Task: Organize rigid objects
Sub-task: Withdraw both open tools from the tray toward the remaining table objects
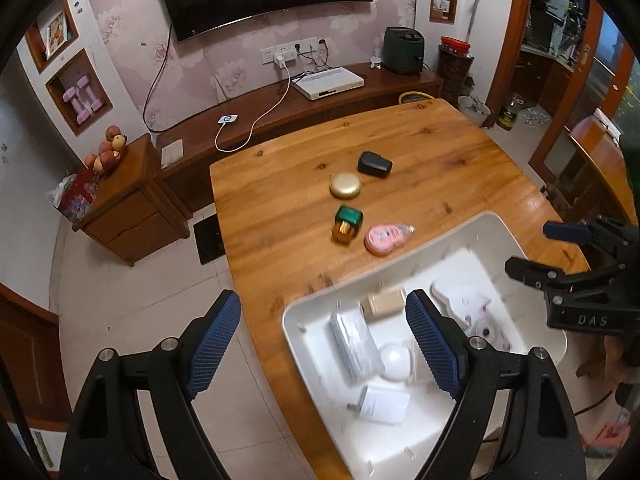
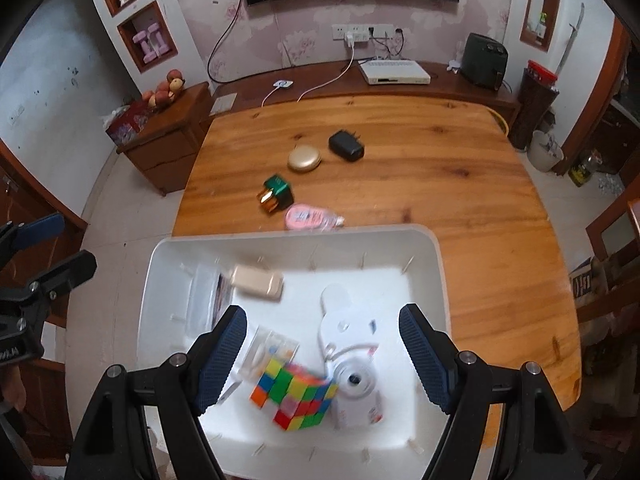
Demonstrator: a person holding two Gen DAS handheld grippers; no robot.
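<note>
A white bin (image 2: 436,264) sits at the near end of the wooden table (image 2: 460,184). In it lie a Rubik's cube (image 2: 298,396), a white toy camera (image 2: 354,376), a beige case (image 2: 258,282) and clear packets. On the table beyond lie a pink tape dispenser (image 2: 310,218), a green and gold box (image 2: 277,194), a gold round compact (image 2: 304,159) and a black charger (image 2: 346,145). My right gripper (image 2: 322,356) is open above the bin, over the cube. My left gripper (image 1: 324,344) is open and empty at the bin's left rim (image 1: 296,312).
A TV bench (image 2: 320,80) with a white set-top box (image 2: 394,72) and cables runs behind the table. A wooden cabinet (image 2: 168,136) with fruit stands at the left. Tiled floor lies left of the table. A chair (image 2: 616,232) stands at the right.
</note>
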